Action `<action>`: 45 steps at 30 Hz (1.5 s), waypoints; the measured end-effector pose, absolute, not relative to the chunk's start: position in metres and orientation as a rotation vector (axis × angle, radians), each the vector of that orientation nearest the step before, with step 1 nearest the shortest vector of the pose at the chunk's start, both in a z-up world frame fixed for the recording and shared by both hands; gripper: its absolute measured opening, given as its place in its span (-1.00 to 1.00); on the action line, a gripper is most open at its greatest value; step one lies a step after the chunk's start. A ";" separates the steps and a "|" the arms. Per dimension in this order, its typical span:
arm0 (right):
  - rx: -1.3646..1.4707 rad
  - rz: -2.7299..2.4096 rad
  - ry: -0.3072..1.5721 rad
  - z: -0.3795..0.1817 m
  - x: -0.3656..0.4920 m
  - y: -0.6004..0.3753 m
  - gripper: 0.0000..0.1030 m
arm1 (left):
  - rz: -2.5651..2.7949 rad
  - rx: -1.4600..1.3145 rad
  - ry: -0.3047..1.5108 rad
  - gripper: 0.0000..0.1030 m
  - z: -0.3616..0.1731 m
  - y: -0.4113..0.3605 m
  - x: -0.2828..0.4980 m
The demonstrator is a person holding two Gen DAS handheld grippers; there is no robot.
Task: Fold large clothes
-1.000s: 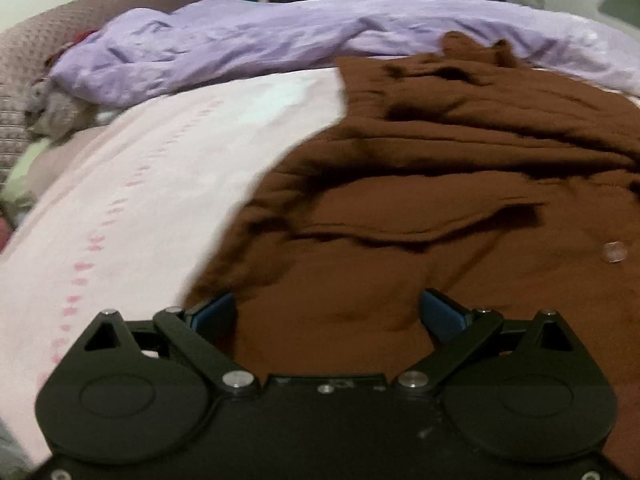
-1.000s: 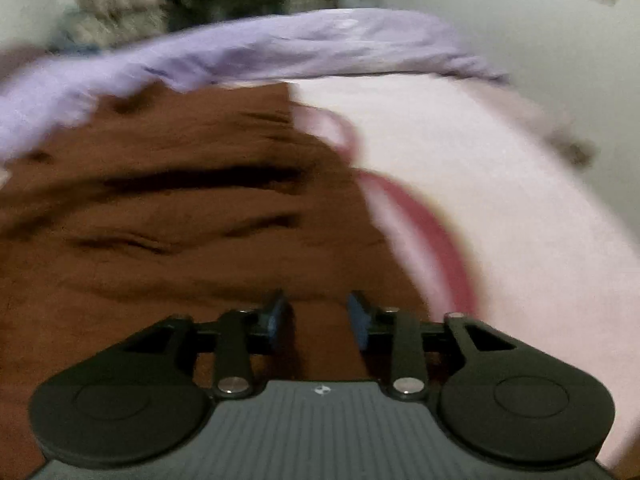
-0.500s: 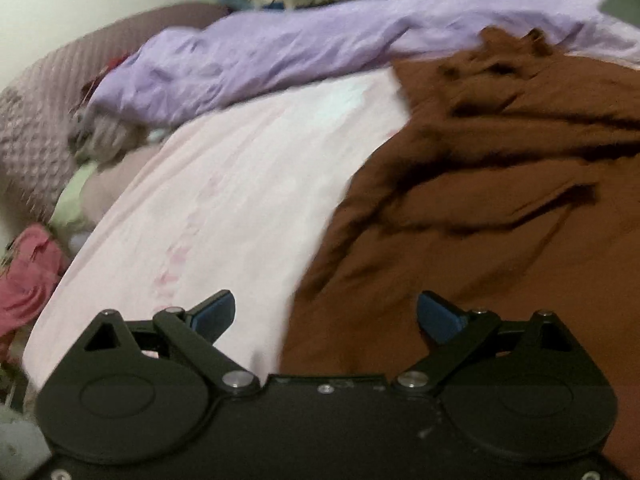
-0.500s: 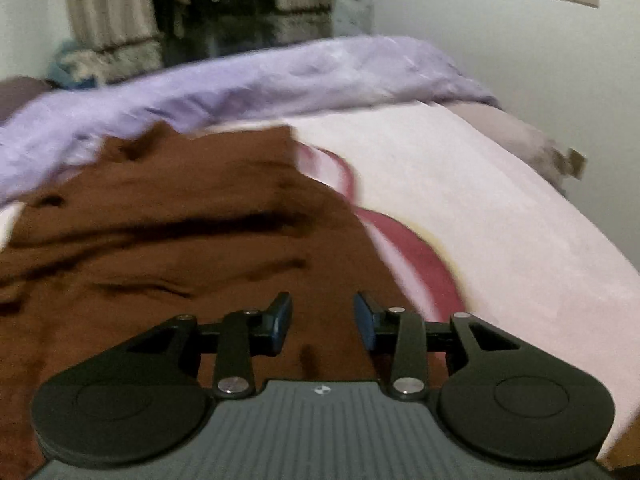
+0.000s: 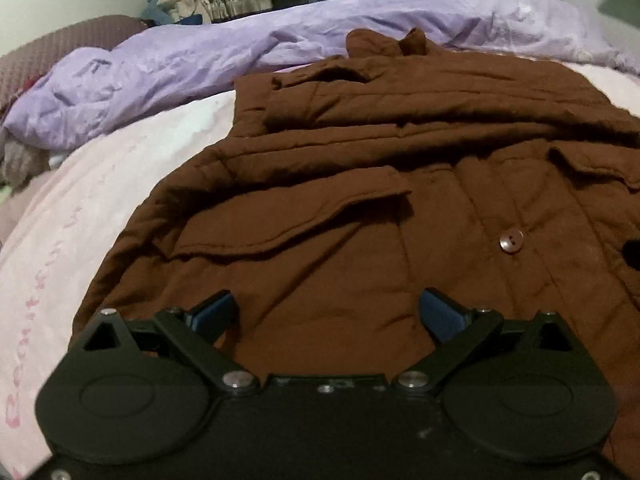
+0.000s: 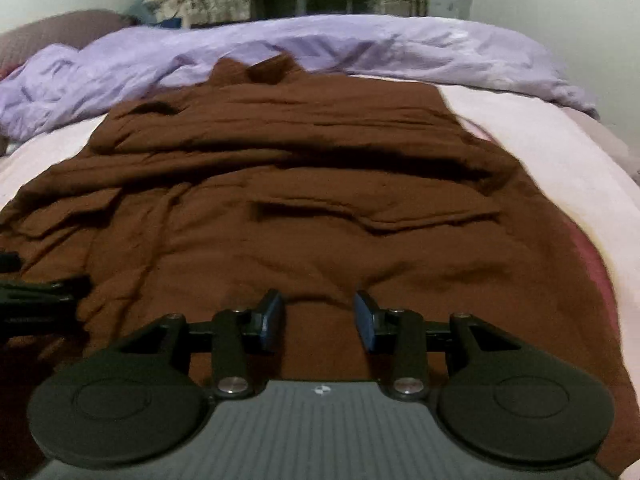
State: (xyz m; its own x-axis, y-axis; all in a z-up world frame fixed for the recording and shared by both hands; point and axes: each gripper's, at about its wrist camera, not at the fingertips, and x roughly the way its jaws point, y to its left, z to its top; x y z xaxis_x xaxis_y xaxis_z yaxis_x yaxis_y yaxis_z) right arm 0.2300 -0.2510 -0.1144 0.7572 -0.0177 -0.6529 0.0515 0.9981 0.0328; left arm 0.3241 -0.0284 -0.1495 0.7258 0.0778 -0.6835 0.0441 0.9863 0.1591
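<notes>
A large brown quilted coat (image 5: pixel 360 208) lies spread on the pink bed sheet (image 5: pixel 100 208), collar toward the far side and a button (image 5: pixel 511 242) showing at the right. It also fills the right wrist view (image 6: pixel 300 208). My left gripper (image 5: pixel 328 312) is wide open and empty above the coat's near left part. My right gripper (image 6: pixel 318 316) is open and empty above the coat's near hem. The left gripper's black frame (image 6: pixel 36 300) shows at the left edge of the right wrist view.
A crumpled purple duvet (image 5: pixel 240 60) lies along the far side of the bed, also in the right wrist view (image 6: pixel 360 48). A brown pillow (image 5: pixel 60 52) sits far left. A red pattern (image 6: pixel 592 264) on the sheet shows beside the coat's right edge. Curtains hang behind.
Both grippers swung inward and now face the coat squarely. The left view shifted right from the bare sheet onto the coat. The right view shifted left. Both stay open.
</notes>
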 end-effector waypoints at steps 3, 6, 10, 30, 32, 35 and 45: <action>0.035 -0.107 0.718 -0.114 0.222 -0.271 -0.14 | -0.010 0.130 0.786 1.00 -0.148 -0.011 0.321; 0.034 -0.167 0.715 -0.115 0.211 -0.297 -0.14 | 0.002 0.098 0.805 1.00 -0.143 0.007 0.310; 0.054 -0.235 0.713 -0.116 0.192 -0.330 -0.14 | 0.047 0.142 0.809 1.00 -0.140 0.024 0.289; 0.136 -0.298 0.749 -0.125 0.166 -0.375 1.00 | 0.145 -0.027 0.908 0.99 -0.138 0.125 0.259; 0.170 -0.262 0.727 -0.129 0.164 -0.379 1.00 | 0.126 -0.093 0.911 0.99 -0.139 0.129 0.261; 0.104 -0.195 0.676 -0.132 0.168 -0.372 0.92 | 0.095 -0.061 0.914 0.99 -0.138 0.121 0.268; 0.152 -0.145 0.743 -0.109 0.161 -0.369 -0.38 | -0.001 0.026 0.935 0.97 -0.135 0.101 0.252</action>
